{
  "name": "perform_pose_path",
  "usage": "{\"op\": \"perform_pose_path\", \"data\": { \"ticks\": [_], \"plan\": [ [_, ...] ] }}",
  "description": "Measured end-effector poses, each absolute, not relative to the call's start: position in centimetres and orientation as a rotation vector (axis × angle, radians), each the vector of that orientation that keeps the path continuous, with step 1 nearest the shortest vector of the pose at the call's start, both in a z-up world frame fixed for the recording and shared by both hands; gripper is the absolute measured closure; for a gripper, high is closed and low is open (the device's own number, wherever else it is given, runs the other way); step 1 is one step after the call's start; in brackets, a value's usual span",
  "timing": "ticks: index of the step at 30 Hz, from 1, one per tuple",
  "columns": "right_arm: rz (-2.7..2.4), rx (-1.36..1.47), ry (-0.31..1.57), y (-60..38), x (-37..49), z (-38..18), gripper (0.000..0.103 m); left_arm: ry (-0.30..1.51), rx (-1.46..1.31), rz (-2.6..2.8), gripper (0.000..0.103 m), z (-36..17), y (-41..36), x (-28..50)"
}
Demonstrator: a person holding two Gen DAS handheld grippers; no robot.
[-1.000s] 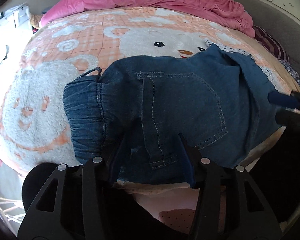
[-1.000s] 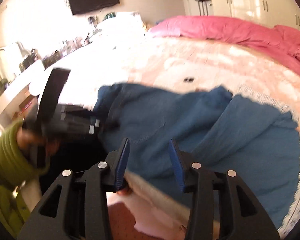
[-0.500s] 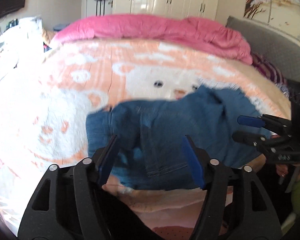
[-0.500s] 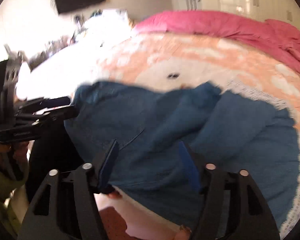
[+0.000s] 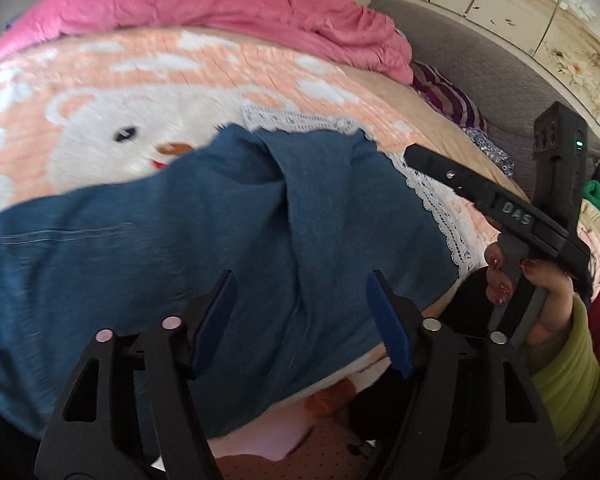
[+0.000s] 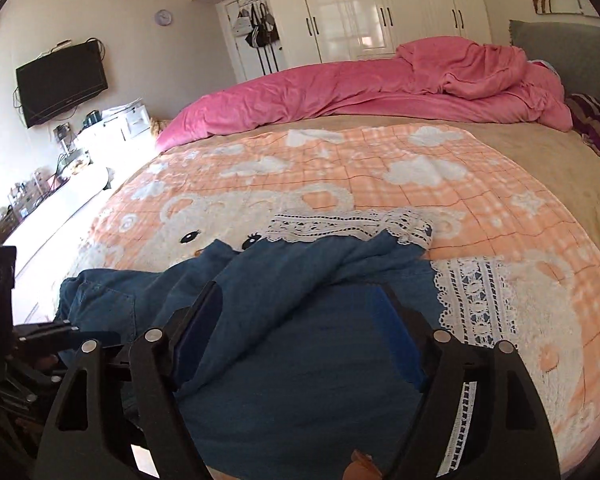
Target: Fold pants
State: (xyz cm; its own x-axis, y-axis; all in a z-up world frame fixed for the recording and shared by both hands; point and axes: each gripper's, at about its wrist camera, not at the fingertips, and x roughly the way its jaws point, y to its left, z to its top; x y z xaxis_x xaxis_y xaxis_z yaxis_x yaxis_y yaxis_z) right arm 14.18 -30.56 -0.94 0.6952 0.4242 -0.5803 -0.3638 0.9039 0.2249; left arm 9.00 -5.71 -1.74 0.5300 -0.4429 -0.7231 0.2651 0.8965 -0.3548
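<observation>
- The pants (image 5: 204, 240), blue denim with white lace hems, lie rumpled at the near edge of the bed (image 6: 500, 152), on the peach bear-print blanket (image 6: 340, 168). One leg is draped diagonally over the other, so any fold made now would likely lock in that twist.
- The left gripper (image 5: 300, 308) hovers over the denim with its jaws apart and narrowing; nothing is pinched between them. If they close here they could bunch up mid-fabric instead of an edge.
- The right gripper (image 6: 300, 320) hangs above the leg area, jaws widening and empty. A grab from this spot risks catching only the top layer, leaving the lower leg behind.
- The lace hems (image 6: 472, 300) sit unevenly, one far, one right; they may end up misaligned.
- The cloth overhangs the near edge and could slide off if tugged.
</observation>
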Motion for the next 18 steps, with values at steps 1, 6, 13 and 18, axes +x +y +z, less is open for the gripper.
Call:
{"op": "perform_pose_path", "data": {
  "ticks": [1, 6, 13, 18],
  "plan": [
    [0.431, 0.103, 0.68, -30.8, 14.5, -1.1, 0.024, 0.94, -0.222, -0.427, 0.053, -2.3, -6.0, 9.6],
    [0.407, 0.155, 0.741, -31.5, 16.4, -1.5, 0.023, 0.973, -0.267, -0.436, 0.078, -4.2, -7.4, 12.9],
    [0.434, -0.079, 0.839, -25.3, 22.0, -1.2, 0.018, 0.879, -0.257, -0.624, 0.088, -5.0, -9.0, 12.1],
    [0.466, -0.148, 0.942, -19.6, 28.0, -2.4, 0.018, 0.876, -0.235, -0.656, 0.088, -5.5, -9.6, 10.9]
  ]
}}
